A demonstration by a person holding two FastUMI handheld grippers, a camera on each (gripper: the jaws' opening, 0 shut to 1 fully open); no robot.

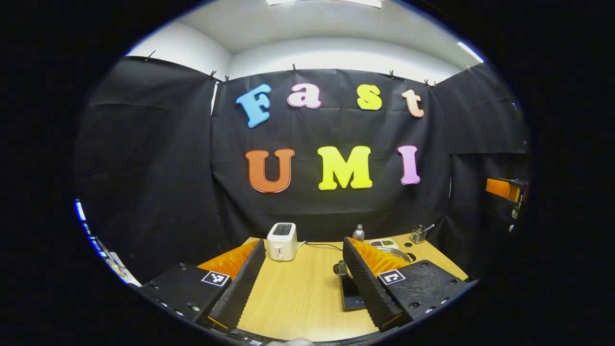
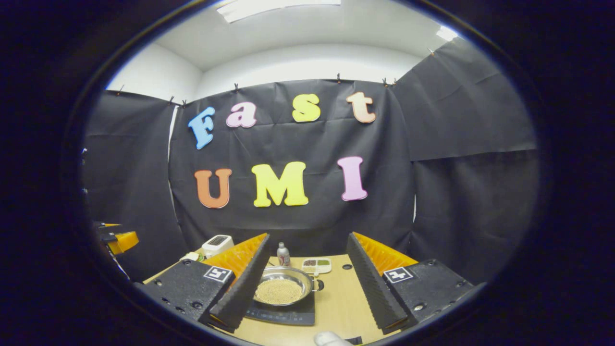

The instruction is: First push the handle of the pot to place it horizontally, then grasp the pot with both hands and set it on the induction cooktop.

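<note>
The pot point(image 2: 283, 287) is seated on the induction cooktop point(image 2: 283, 312), so both grippers point(image 1: 300, 281) point(image 2: 307, 283) are held wide, empty.

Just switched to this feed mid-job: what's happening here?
The pot, filled with small yellowish grains, already sits on the cooktop on the wooden table. Both grippers are open and hold nothing: the left gripper hangs above the table facing the toaster, and the right gripper hangs just in front of the pot. A bottle and a small tray stand behind the pot.
</note>
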